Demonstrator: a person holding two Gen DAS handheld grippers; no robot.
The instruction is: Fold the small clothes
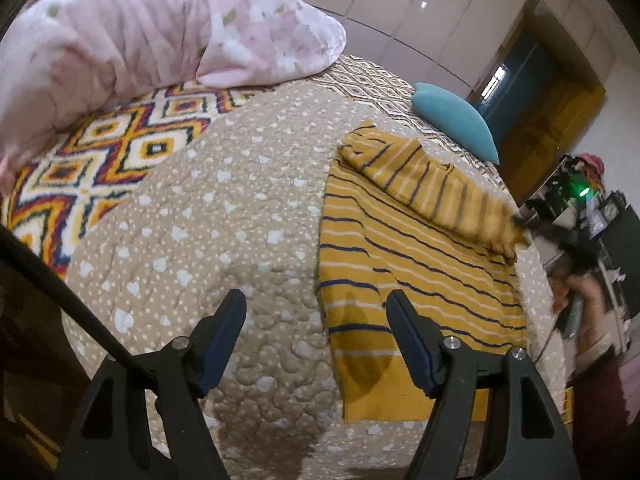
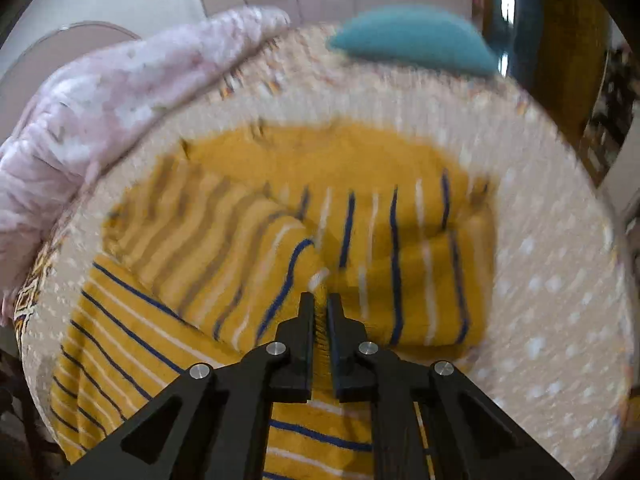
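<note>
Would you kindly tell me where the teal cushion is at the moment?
The teal cushion lies at the bed's far edge, upper right in the left wrist view, just beyond the mustard striped sweater and right of the pink floral quilt.

The beige dotted quilt (image 1: 224, 216) lies bare to the left of the striped yellow garment (image 1: 404, 264), so a gripper has free room there. At the far side, the pink blanket (image 1: 152, 36) is heaped high and closes that way. The teal cushion (image 1: 456, 120) stands near the garment's far corner.
</note>
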